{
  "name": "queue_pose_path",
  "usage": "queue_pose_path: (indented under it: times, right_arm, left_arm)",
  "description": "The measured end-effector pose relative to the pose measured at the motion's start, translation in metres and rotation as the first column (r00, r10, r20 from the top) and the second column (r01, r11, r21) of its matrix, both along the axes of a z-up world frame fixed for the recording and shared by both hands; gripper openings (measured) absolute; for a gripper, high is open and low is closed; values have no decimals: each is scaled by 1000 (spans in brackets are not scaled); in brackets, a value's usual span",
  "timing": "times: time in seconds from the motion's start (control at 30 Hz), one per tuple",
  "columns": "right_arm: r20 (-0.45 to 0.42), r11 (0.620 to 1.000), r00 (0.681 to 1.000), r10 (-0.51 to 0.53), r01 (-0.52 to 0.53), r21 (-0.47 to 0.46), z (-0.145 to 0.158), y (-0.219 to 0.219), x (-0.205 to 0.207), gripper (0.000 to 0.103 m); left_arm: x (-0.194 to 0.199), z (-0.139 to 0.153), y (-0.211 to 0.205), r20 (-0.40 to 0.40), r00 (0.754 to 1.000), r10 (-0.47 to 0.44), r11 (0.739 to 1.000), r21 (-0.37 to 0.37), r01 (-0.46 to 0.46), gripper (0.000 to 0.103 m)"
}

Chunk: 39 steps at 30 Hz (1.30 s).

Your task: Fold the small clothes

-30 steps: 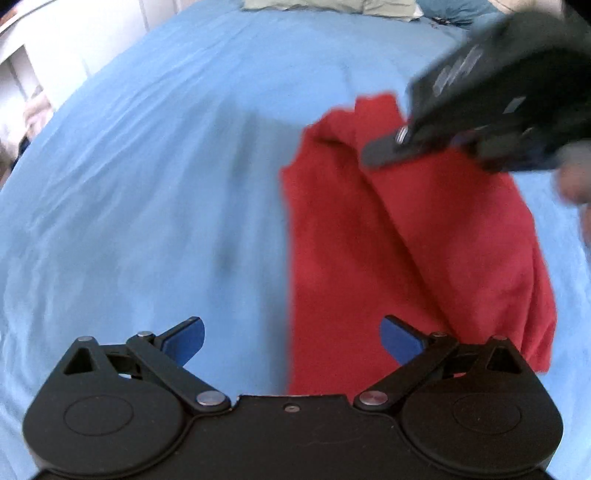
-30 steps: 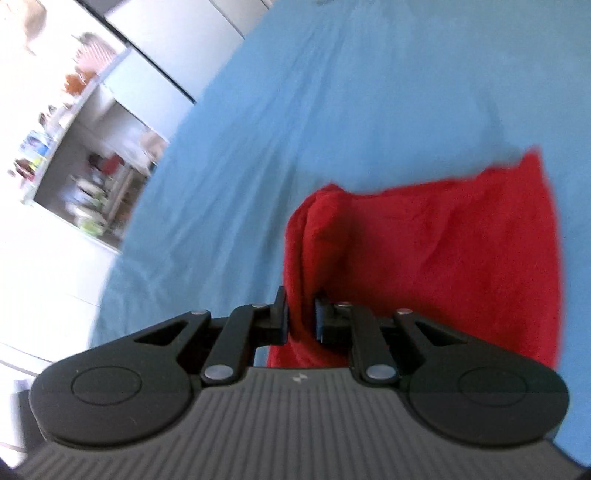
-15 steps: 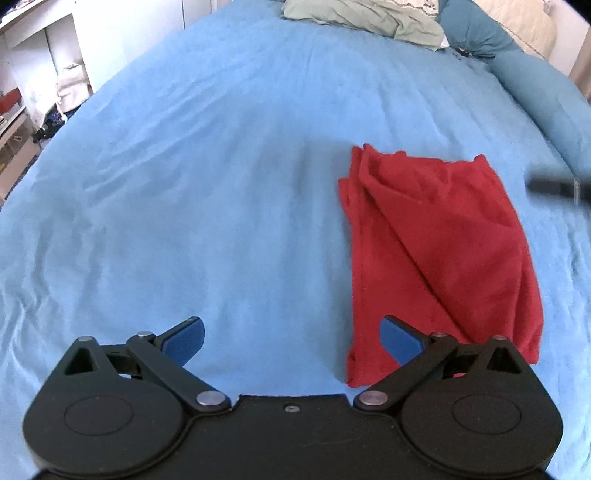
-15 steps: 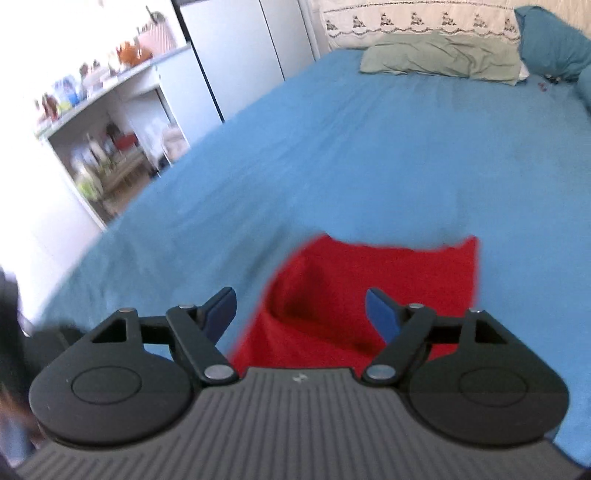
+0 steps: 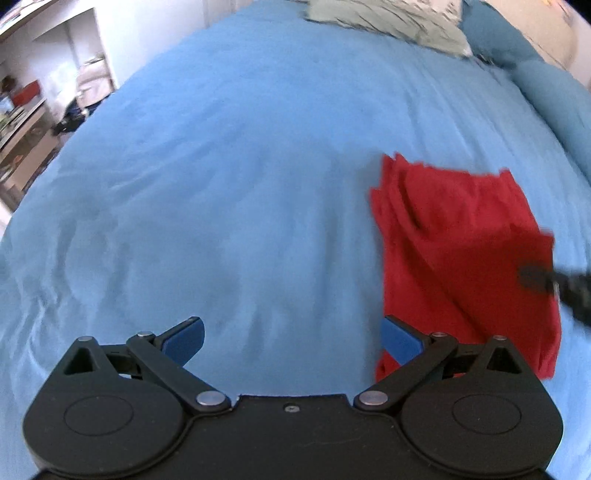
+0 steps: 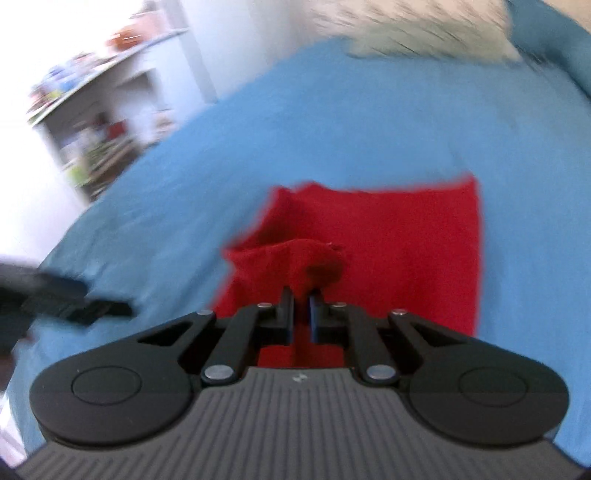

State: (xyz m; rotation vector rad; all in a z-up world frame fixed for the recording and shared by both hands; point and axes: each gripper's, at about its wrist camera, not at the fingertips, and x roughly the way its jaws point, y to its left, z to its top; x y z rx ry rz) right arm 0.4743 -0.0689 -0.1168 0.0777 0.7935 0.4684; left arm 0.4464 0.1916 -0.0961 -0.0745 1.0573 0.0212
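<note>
One red cloth (image 5: 461,258) flat on the blue bedspread (image 5: 221,184), folded into a rough rectangle, extra layers bunched along its pillow-side left corner. Both views smeared by motion, right-wrist view worst.

Left gripper (image 5: 291,338): jaws wide apart, nothing between the blue pads (image 5: 184,339), only bare bedspread below. Near left corner of the cloth partly hidden behind the right-hand pad and linkage. Pads clear of the cloth, as far as can be told.

Right gripper (image 6: 301,308): jaws drawn together on a raised fold of the cloth (image 6: 388,251), at the cloth's near edge. Pinched fabric humped up just beyond the fingertips; how many layers caught, impossible to tell. Strip of red also visible under the linkage, cut off by the gripper body.

Same gripper in the left-wrist view (image 5: 554,284): dark blur over the cloth's right edge, body running out of frame, jaws unreadable there. Left gripper in the right-wrist view (image 6: 74,299): black smear left of the cloth, over bedspread, mostly cut by the frame edge.

Beyond the cloth, at the head of the bed: pale pillow (image 5: 388,18), blurred, top cropped. Far left of the cloth, off the bed: white shelving (image 6: 103,122), contents indistinct.
</note>
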Motion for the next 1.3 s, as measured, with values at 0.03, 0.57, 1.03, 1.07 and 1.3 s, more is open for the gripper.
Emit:
queue_pose_path:
  times: [0.03, 0.57, 1.03, 1.07, 1.3]
  right_arm:
    - [8, 998, 998, 58, -58, -6, 5, 10, -7, 23]
    - [10, 967, 981, 193, -189, -169, -14, 36, -63, 82]
    - [-122, 963, 983, -139, 105, -249, -76, -92, -36, 88]
    - [-125, 968, 983, -137, 105, -230, -78, -96, -37, 89]
    - [-181, 971, 980, -86, 42, -237, -60, -101, -20, 89]
  left_arm:
    - [2, 3, 5, 2, 1000, 17, 1000, -7, -17, 102]
    - [6, 5, -27, 9, 996, -90, 991, -103, 90, 103]
    - [41, -69, -52, -107, 994, -30, 1000, -2, 30, 102]
    - [38, -72, -48, -98, 995, -24, 1000, -17, 22, 103]
    - [35, -39, -54, -66, 996, -54, 999, 4, 54, 100]
